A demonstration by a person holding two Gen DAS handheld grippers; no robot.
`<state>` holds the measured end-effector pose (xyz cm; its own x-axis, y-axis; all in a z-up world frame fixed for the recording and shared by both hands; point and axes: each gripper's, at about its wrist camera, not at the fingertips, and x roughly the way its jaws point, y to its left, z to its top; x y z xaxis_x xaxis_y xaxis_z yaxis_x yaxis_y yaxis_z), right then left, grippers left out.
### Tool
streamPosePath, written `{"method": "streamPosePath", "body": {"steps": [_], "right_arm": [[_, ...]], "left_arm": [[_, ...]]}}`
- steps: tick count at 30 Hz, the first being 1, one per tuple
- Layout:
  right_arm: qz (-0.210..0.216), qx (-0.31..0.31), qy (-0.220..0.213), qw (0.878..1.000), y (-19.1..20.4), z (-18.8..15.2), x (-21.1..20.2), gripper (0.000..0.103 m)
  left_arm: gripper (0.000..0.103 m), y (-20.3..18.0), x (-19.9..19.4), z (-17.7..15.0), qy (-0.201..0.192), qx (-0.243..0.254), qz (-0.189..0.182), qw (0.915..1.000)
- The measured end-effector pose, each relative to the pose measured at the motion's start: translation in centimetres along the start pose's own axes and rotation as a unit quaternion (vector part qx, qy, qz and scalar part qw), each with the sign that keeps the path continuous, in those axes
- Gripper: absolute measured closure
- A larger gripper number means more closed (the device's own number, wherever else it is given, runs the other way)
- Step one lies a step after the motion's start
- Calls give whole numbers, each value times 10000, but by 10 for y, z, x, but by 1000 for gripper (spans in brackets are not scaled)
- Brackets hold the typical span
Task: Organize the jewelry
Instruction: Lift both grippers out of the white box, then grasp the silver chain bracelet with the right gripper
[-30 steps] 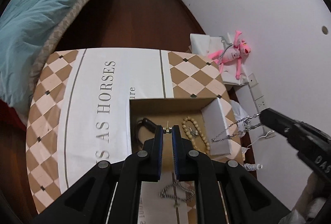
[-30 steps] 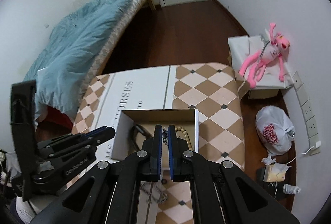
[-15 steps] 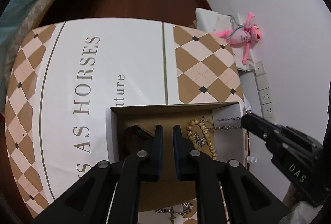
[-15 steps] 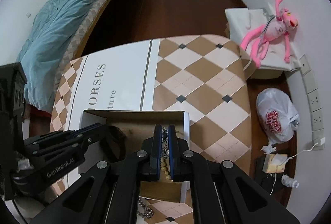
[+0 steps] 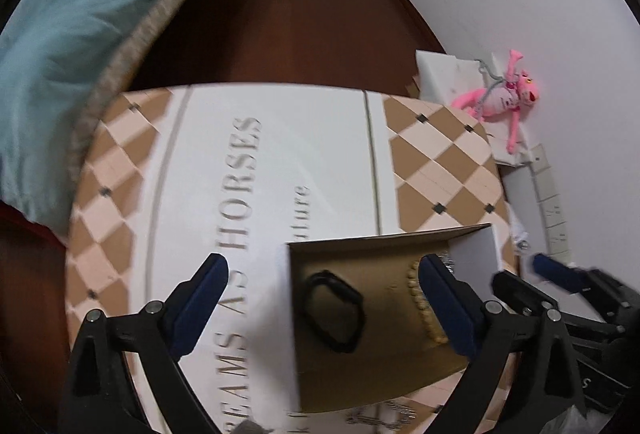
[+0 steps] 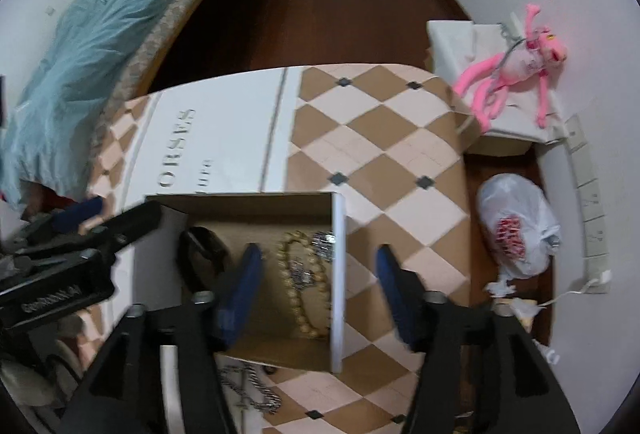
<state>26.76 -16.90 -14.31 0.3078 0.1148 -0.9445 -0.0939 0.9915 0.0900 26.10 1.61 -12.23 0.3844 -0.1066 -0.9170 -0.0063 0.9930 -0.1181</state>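
Both grippers hover over the cardboard box [image 6: 338,274]. The left gripper [image 5: 324,274] and right gripper [image 6: 318,266] have just been opening; jaws stand wide, empty. The silver chain [image 6: 322,240] lies inside the box, on the bead bracelet [image 6: 304,298], beside the black band [image 5: 334,310].

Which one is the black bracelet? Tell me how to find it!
Look at the table with the brown and cream diamond cloth, then the open cardboard box on it. The black bracelet lies on the box floor on the left, apart from the string of cream beads and silver chain on the right. It is the only dark, smooth band there.
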Motion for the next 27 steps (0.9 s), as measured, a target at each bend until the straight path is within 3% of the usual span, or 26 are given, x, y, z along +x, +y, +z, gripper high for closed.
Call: {"method": "streamPosePath", "body": {"steps": [3, 9, 14, 18, 24, 26, 27], "right_arm": [[-352, -103, -78, 9993, 3, -10, -3, 14], [-474, -101, -98, 9988, 4, -30, -5, 7], [-401, -119, -358, 9985, 12, -49, -26, 7], [-222, -100, -436, 9988, 17, -81, -32, 7], [168, -27, 13, 9999, 27, -139, 11, 7], [248, -60, 83, 9996, 32, -152, 27, 12], [254, -113, 84, 9996, 35, -157, 34, 20]], "left_arm": [[3, 2, -8, -9, -274, 90, 259, 9992], [1, 5, -17, -29, -479, 165, 546, 9972], [1, 11, -34, -42, -605, 99, 552, 9966], [1, 16, -43, -72, -724, 78, 717, 9948], [1, 31, -21, -129, -470, 38, 1127, 9925], [1, 34, -8, -143, -263, 57, 1227, 9921], [1, 37, -2, -149, -172, 34, 1246, 9921]]}}
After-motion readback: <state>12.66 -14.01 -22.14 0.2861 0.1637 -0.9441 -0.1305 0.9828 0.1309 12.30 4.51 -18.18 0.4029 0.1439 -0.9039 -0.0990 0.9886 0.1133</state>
